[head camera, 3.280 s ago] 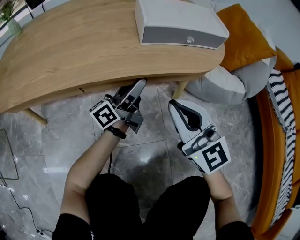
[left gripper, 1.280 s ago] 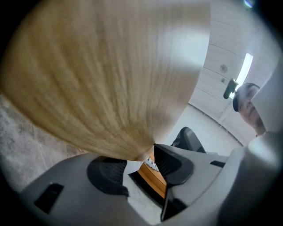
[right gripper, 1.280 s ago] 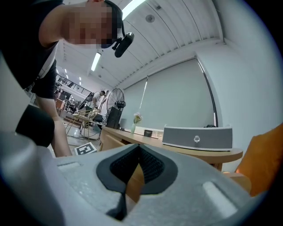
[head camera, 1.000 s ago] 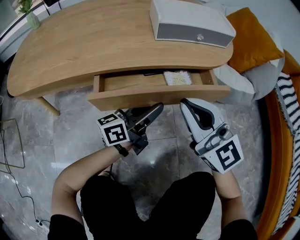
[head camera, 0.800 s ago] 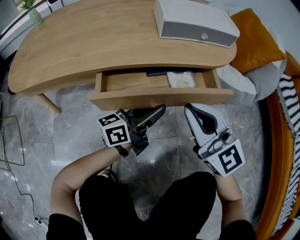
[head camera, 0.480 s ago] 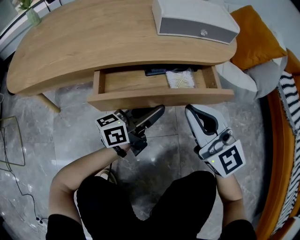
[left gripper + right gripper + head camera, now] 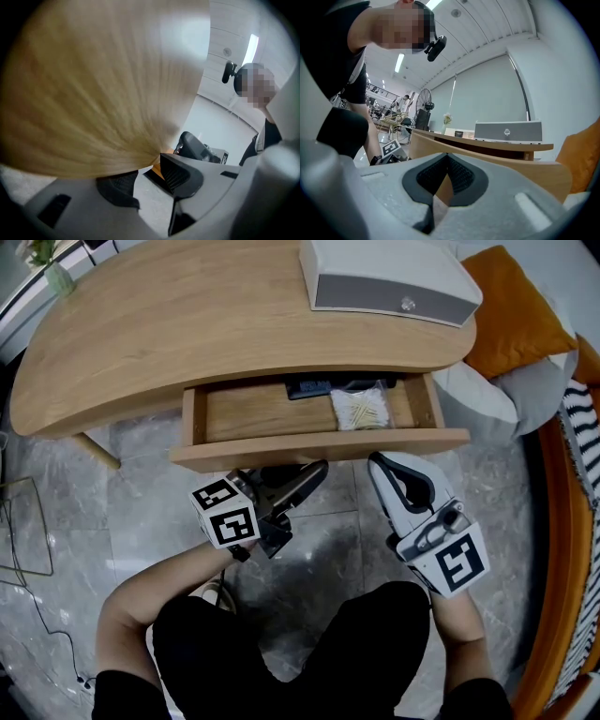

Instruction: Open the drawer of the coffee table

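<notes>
Drawer (image 7: 319, 448) of the wooden bench (image 7: 187, 324) stands pulled well out, its front panel clear of the bench's curved edge and its inside open to view. In it lie a clear packet of pale sticks (image 7: 361, 409) and, at the back, a flat dark object (image 7: 314, 385). A white and grey box (image 7: 389, 282) sits on the bench top. The left gripper (image 7: 319, 468) points level, its fingertips just under the drawer front's lower edge; its jaws have just been closing a little yet stand released, with nothing between them. The right gripper (image 7: 377, 461) hovers just beside it below the front panel, clenched pad to pad on nothing.
</notes>
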Demonstrator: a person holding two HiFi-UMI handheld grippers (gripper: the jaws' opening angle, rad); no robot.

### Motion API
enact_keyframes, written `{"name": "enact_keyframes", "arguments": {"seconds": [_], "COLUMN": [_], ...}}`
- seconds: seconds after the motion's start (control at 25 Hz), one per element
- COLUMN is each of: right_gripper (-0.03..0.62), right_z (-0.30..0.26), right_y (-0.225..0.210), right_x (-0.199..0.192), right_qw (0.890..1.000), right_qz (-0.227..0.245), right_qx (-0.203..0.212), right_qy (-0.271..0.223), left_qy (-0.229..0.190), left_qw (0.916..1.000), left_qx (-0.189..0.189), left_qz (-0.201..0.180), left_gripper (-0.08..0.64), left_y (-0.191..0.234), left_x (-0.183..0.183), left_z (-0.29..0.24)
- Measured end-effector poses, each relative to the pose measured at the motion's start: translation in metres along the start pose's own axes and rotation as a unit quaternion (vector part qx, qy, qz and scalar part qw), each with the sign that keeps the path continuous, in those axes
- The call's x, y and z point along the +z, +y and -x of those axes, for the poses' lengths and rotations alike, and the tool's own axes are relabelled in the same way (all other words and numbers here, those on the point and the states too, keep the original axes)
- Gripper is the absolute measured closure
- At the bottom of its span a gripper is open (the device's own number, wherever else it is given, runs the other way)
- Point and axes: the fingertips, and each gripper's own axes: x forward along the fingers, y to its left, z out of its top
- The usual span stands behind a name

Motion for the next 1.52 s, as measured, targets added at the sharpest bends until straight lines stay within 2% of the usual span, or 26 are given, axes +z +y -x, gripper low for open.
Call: {"name": "enact_keyframes", "arguments": {"seconds": [0.16,0.24,0.36,0.48,0.64,0.72,0.8,0.92,1.08,1.24,1.32,1.44,1.52], "right_gripper": [0.588,0.588,0.588,0.588,0.588,0.588,0.588,0.588,0.588,0.588,0.588,0.588,0.588], "right_z": [-0.002,-0.005,-0.009,-0.011,-0.014,-0.013,-0.014,-0.020,-0.018,-0.006,-0.001,0.004,0.004], "right_y": [-0.001,0.001,-0.002,-0.003,0.006,0.010,0.011,0.010,0.011,0.018,0.023,0.018,0.012], "right_x": [-0.008,-0.007,-0.013,-0.024,-0.017,-0.009,0.003,0.031,0.070,0.089,0.103,0.139,0.162], "right_qw": [1.000,1.000,0.999,0.998,0.992,0.988,0.984,0.979,0.973,0.966,0.961,0.956,0.953], "right_qz": [-0.003,-0.014,-0.033,-0.046,-0.080,-0.096,-0.113,-0.138,-0.158,-0.151,-0.157,-0.171,-0.173], "right_qx": [-0.003,-0.004,-0.015,-0.017,-0.017,-0.018,-0.023,-0.039,-0.056,-0.061,-0.067,-0.088,-0.102], "right_qy": [0.006,0.001,0.014,0.048,0.093,0.116,0.133,0.143,0.156,0.201,0.216,0.220,0.226], "left_qy": [0.006,0.007,0.002,-0.004,0.011,0.022,0.029,0.030,0.030,0.063,0.074,0.081,0.071], "left_qw": [0.9995,0.9989,0.9989,0.9999,0.9979,0.9959,0.9923,0.9885,0.9840,0.9809,0.9780,0.9737,0.9721], "left_qx": [-0.014,-0.031,-0.035,-0.010,0.040,0.061,0.074,0.089,0.115,0.130,0.152,0.184,0.200], "left_qz": [-0.028,-0.033,-0.030,0.005,0.050,0.063,0.094,0.119,0.133,0.130,0.123,0.108,0.101], "left_gripper": [0.427,0.377,0.373,0.373,0.373,0.415,0.504,0.528,0.543,0.552,0.552,0.552,0.552], "left_y": [-0.002,-0.007,-0.006,0.005,0.012,0.008,0.000,-0.013,-0.037,-0.064,-0.071,-0.082,-0.092], "left_x": [-0.002,-0.003,-0.002,-0.010,-0.024,-0.026,-0.027,-0.024,-0.006,0.015,0.029,0.061,0.094], "left_z": [0.000,0.000,0.002,0.006,0.020,0.027,0.034,0.043,0.052,0.058,0.066,0.077,0.085]}}
